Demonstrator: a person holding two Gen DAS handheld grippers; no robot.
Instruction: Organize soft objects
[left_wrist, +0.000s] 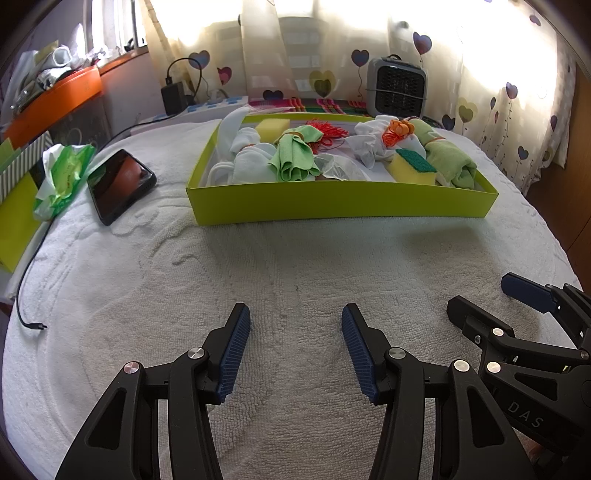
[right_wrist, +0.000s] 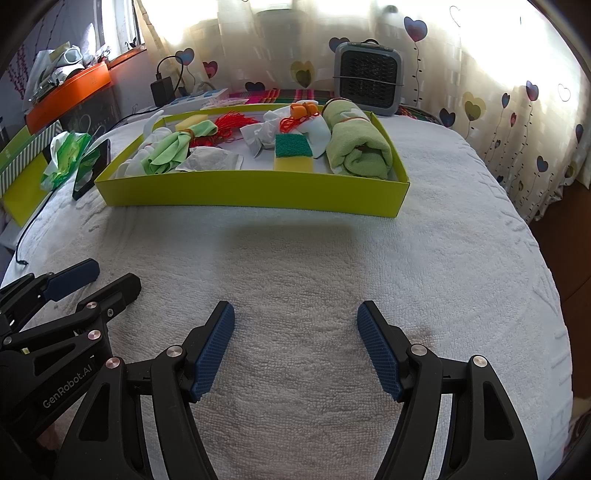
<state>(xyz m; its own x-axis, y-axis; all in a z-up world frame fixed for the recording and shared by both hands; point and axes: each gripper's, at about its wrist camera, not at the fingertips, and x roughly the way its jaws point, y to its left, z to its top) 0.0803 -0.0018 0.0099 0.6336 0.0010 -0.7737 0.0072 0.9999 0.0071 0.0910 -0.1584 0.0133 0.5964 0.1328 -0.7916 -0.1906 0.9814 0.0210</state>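
A lime-green box (left_wrist: 332, 205) (right_wrist: 251, 194) stands on the white towel ahead of both grippers. It holds a rolled green towel (right_wrist: 356, 146) (left_wrist: 448, 157), a yellow sponge with a green pad (right_wrist: 292, 153) (left_wrist: 413, 164), a plain yellow sponge (left_wrist: 272, 127), a tied green cloth (left_wrist: 293, 157) (right_wrist: 173, 149), white cloths (left_wrist: 247, 162), red string (right_wrist: 231, 123) and orange bits (left_wrist: 399, 129). My left gripper (left_wrist: 295, 314) is open and empty over the towel. My right gripper (right_wrist: 295, 312) is open and empty beside it; it also shows in the left wrist view (left_wrist: 484, 295).
A black phone (left_wrist: 118, 182), a green wipes pack (left_wrist: 62, 177) and a loose cable (left_wrist: 31, 325) lie left of the box. A grey heater (left_wrist: 397, 86) stands behind it. An orange tray (left_wrist: 55, 101) and curtains ring the bed.
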